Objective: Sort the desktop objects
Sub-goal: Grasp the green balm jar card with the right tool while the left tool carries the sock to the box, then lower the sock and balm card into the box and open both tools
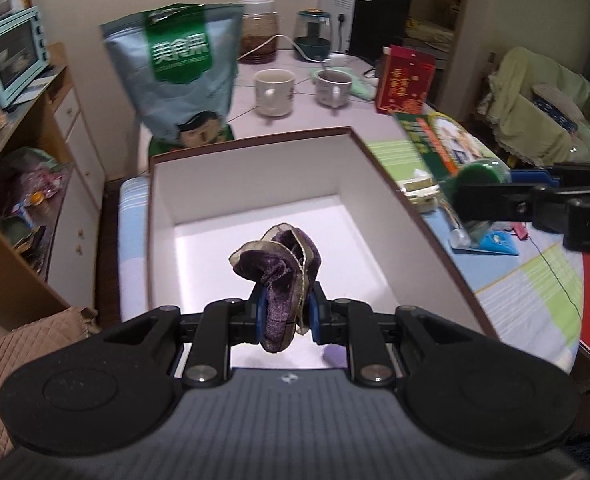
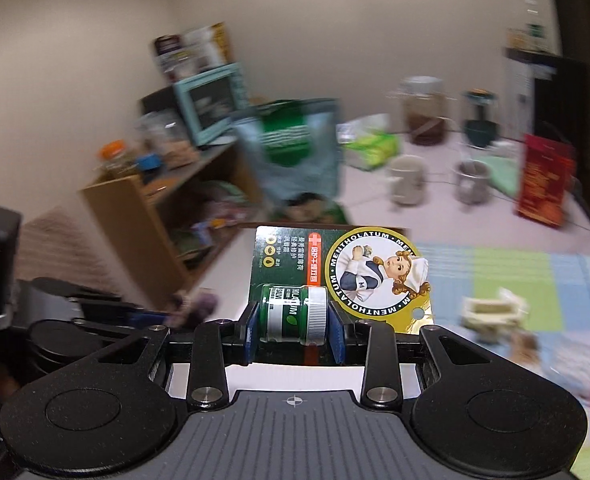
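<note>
**Purple pouch over the box, balm pack close behind**

Purple velvet pouch, gold-ribbon trim, pinched between the left tongs and hanging above the open white-lined box. Box floor looks bare; nothing visibly sorted into it yet.

Right tongs are closed on a small green jar with a white cap, blister-mounted on a green Mentholatum card. In the left wrist view this pack sits just beyond the box's right rim, raised off the bench.

Right of the box, on the striped cloth: a small cream packet and some blurred pink and blue bits, apparently awaiting sorting. Behind the box: a blue-green snack bag, two mugs, a red carton.

Judgement: early stage. Both held items remain to be dropped in, then the loose pieces right of the box.
</note>
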